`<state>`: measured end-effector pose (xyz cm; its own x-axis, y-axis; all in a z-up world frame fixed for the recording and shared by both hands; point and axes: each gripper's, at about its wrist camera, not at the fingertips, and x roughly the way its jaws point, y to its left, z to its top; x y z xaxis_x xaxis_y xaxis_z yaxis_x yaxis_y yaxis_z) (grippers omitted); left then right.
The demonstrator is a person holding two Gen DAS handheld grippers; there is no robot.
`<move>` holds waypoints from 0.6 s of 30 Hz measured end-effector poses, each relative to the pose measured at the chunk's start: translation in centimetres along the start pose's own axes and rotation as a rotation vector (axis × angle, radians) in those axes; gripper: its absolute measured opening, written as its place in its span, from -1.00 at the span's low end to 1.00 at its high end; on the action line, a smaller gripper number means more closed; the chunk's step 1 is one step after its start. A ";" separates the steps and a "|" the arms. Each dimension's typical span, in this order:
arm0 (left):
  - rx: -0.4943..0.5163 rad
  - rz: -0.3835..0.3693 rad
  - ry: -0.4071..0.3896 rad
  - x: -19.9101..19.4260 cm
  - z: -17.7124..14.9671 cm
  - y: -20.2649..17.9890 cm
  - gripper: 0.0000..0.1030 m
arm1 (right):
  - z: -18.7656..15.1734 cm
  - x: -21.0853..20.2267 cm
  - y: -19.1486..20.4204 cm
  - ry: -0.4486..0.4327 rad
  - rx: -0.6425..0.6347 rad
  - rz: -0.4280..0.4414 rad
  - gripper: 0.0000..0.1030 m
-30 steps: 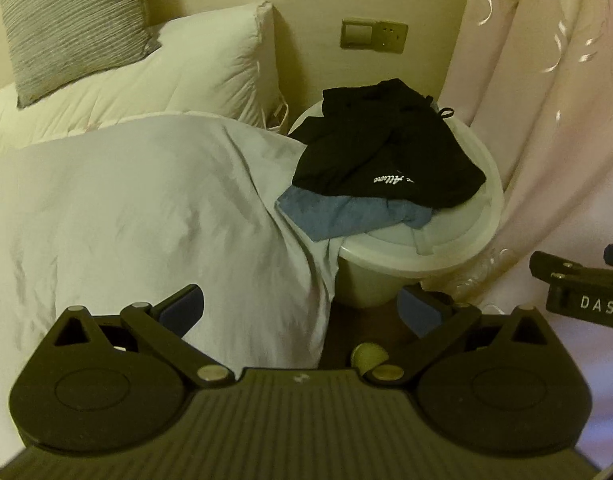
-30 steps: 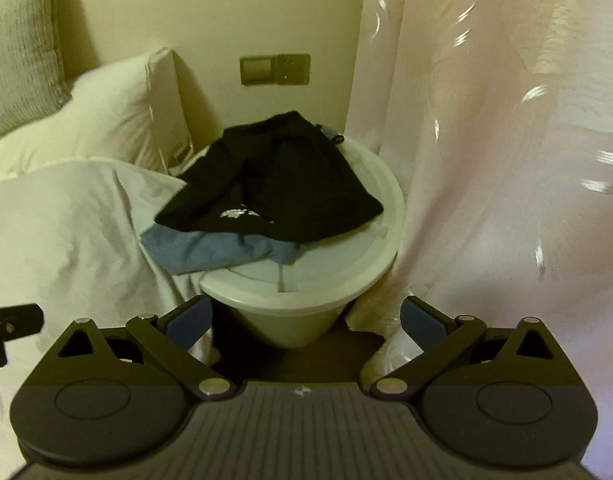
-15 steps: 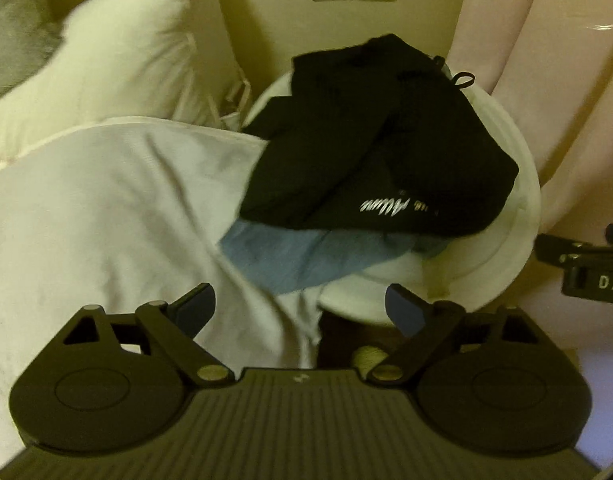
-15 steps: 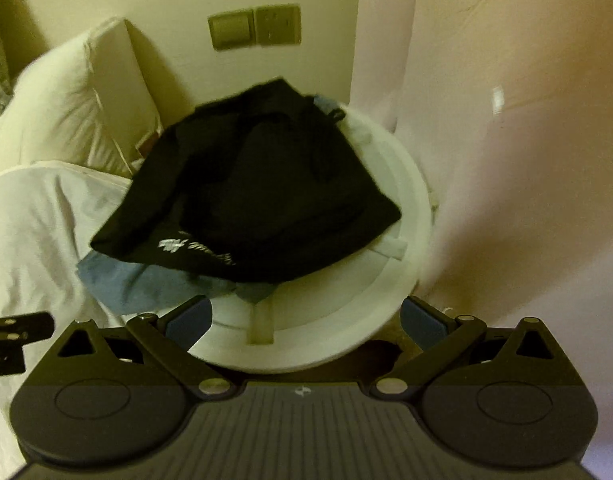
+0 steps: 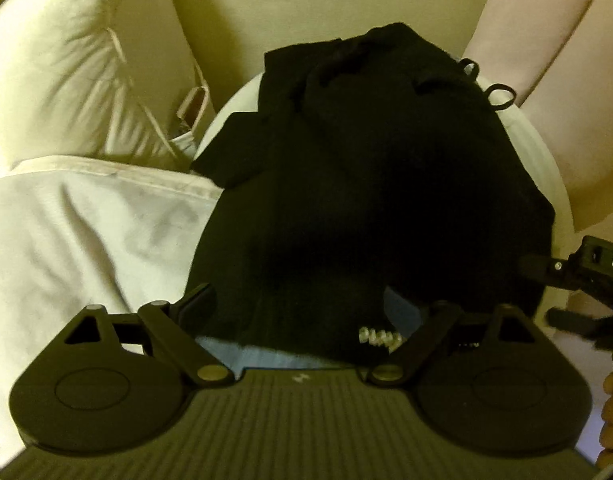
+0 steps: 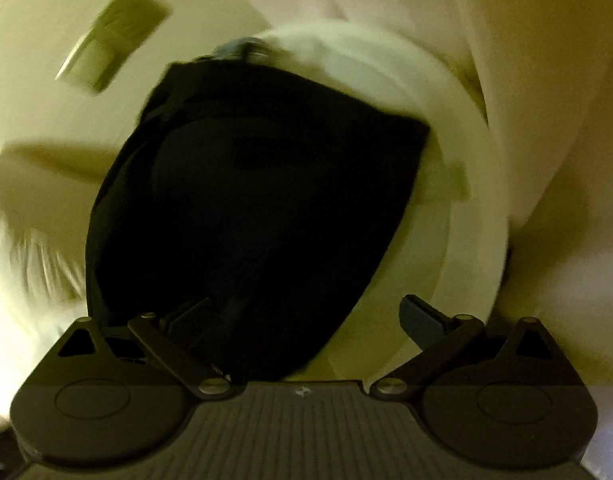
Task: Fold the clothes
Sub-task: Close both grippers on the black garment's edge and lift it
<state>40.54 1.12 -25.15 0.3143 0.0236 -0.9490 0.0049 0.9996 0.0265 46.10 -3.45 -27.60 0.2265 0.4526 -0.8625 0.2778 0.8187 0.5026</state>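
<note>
Evidently soft and light, the black garment [image 5: 370, 184] is judged to drape and slide rather than hold any shape; it is heaped on a round white table [image 5: 546, 168] beside the bed's white duvet [image 5: 86, 232], with a blue garment [image 5: 266, 356] lying under it and showing at the near edge; a small white print [image 5: 380, 338] is seen near the black hem. A hold is best taken at an edge or corner of the black cloth, since a pinch in the bulk could gather several layers or catch the blue piece beneath.

The left gripper [image 5: 306, 308] is held wide open with nothing in it; the near hem of the black garment lies between its spread fingers, though contact cannot be confirmed. The right gripper [image 6: 306, 316] is likewise spread wide and empty; in its blurred view the black garment's near right edge sits between the fingers, the left finger over dark cloth and the right finger over bare table. Both are judged to be poised for a first grasp.
</note>
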 end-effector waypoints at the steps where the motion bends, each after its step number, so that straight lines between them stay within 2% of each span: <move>1: -0.004 -0.004 0.006 0.7 0.3 0.0 0.54 | 0.2 0.5 -0.4 0.008 0.033 0.022 0.71; 4: -0.029 -0.036 0.022 2.5 1.1 0.2 0.49 | 0.9 1.9 -1.3 0.026 0.119 0.092 0.68; 7: -0.054 -0.045 0.037 3.9 1.3 0.2 0.47 | 1.1 2.2 -0.8 0.022 0.100 0.118 0.53; 9: -0.049 -0.053 0.032 4.1 1.4 0.2 0.43 | 1.3 2.4 -0.5 0.019 0.083 0.133 0.15; 10: -0.043 -0.058 0.028 4.2 1.5 0.2 0.27 | 1.4 2.4 -0.3 0.017 0.075 0.140 0.08; 11: -0.039 -0.063 0.019 4.1 1.5 0.2 0.02 | 1.5 2.5 -0.1 0.016 0.066 0.148 -0.12; 12: -0.037 -0.068 0.005 3.8 1.5 0.2 -0.12 | 1.6 2.6 0.0 0.014 0.058 0.156 -0.29; 13: -0.038 -0.075 -0.008 3.3 1.6 0.2 -0.40 | 1.7 2.3 0.3 0.005 0.041 0.148 -0.35; 14: -0.041 -0.083 -0.021 2.8 1.7 0.2 -0.58 | 1.8 1.9 0.7 -0.006 0.021 0.128 -0.45; 18: -0.070 -0.064 -0.098 0.1 2.2 1.0 -0.65 | 1.3 -0.1 3.2 -0.061 -0.116 0.014 -0.52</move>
<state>42.68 2.12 -24.57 0.4063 -0.0380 -0.9130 -0.0372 0.9976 -0.0581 48.17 -1.32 -25.83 0.2869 0.4452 -0.8483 0.1653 0.8492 0.5016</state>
